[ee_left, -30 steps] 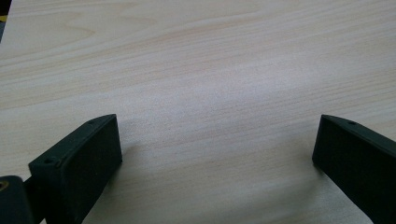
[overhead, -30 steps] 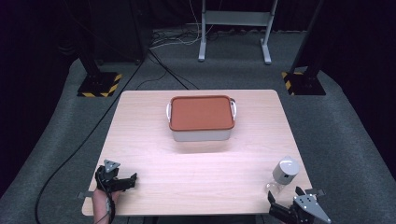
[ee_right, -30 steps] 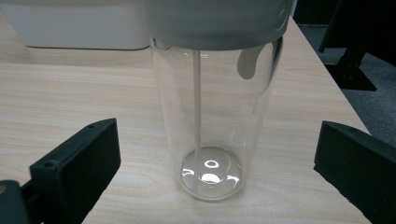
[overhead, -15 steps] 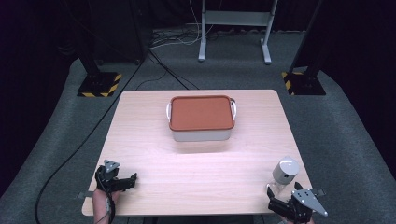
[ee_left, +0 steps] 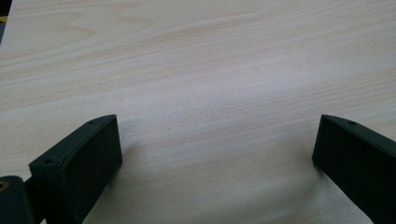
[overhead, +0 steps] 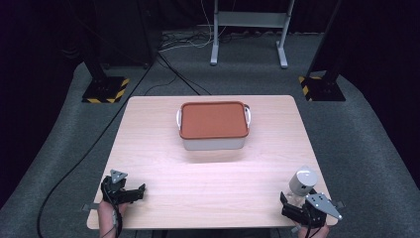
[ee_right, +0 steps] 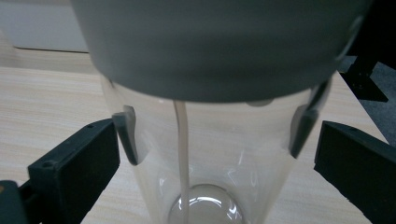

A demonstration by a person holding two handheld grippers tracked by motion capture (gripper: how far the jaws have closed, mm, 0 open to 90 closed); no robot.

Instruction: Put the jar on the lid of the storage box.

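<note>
1. Bottle (overhead: 302,184), clear with a grey cap, stands near the table's (overhead: 218,188) front right corner.
2. Right gripper (overhead: 292,212) sits just behind it, jaws spread wide on either side, not touching.
3. Left gripper (overhead: 130,192) rests at the front left edge, jaws apart over bare wood.
4. Box (overhead: 214,125) with a red lid stands well apart, mid-table.
</note>
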